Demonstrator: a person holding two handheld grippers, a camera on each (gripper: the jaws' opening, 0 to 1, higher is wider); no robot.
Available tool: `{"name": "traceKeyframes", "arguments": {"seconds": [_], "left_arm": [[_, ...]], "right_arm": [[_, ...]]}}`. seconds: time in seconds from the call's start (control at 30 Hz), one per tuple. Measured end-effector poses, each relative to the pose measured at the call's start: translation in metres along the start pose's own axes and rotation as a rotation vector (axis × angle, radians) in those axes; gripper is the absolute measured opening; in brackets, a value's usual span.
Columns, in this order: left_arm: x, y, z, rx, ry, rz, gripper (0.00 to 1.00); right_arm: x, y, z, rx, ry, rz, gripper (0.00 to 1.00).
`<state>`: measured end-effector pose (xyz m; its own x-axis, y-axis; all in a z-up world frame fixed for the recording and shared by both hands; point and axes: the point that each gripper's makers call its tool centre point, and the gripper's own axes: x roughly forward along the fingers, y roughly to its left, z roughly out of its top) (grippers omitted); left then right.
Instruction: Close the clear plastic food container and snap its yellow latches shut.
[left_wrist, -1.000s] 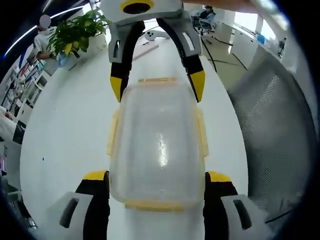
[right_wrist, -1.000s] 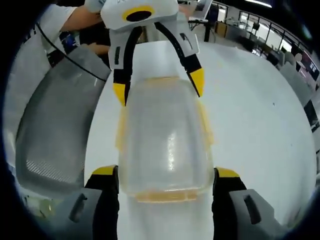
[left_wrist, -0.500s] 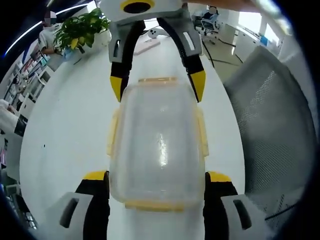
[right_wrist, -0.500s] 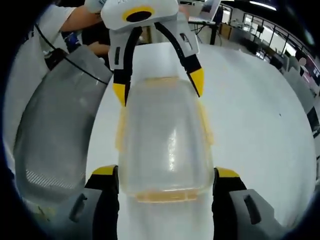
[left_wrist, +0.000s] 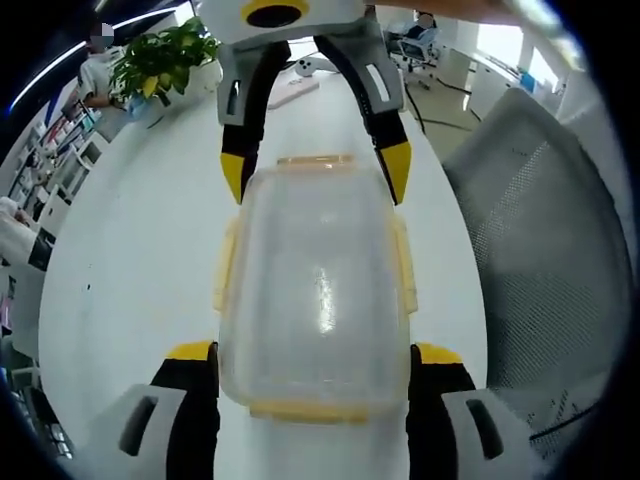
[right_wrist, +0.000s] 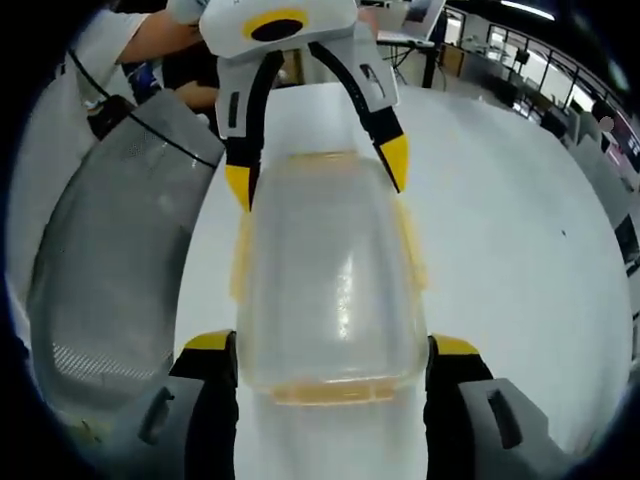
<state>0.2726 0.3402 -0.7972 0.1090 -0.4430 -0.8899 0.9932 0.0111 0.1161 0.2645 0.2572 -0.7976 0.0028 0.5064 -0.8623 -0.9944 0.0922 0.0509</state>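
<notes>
As both grippers face one another across the white table (left_wrist: 130, 250), we see the clear plastic container (left_wrist: 315, 290) lying lengthwise between them with its lid seated on top. Left gripper (left_wrist: 312, 352): in its own view it reaches in low from the near end, its yellow-tipped black jaws spread wide so that one stands at each near corner of the container; whether the tips press the walls we cannot tell. Right gripper (left_wrist: 314, 170): seen in the left gripper view it comes down from above at the far end, jaws likewise spread to straddle the container's far corners. In the right gripper view the arrangement mirrors: the right gripper (right_wrist: 332, 352) flanks the near end of the container (right_wrist: 330, 280) and the left gripper (right_wrist: 316, 172) the far end. Yellow latches (left_wrist: 406, 265) show along the long sides and at both ends. A grey mesh chair (left_wrist: 545, 240) stands beside the table, and a potted plant (left_wrist: 160, 65) lies beyond it
</notes>
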Motion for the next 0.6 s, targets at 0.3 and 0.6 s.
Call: {"name": "traceKeyframes", "arguments": {"seconds": [0.3, 0.6], "left_arm": [[0.000, 0.004, 0.000, 0.002, -0.010, -0.007, 0.75], [0.001, 0.020, -0.001, 0.008, -0.008, -0.009, 0.75]], "right_arm": [[0.000, -0.004, 0.001, 0.004, 0.003, 0.002, 0.74], [0.001, -0.021, 0.003, 0.007, 0.011, 0.001, 0.73]]}}
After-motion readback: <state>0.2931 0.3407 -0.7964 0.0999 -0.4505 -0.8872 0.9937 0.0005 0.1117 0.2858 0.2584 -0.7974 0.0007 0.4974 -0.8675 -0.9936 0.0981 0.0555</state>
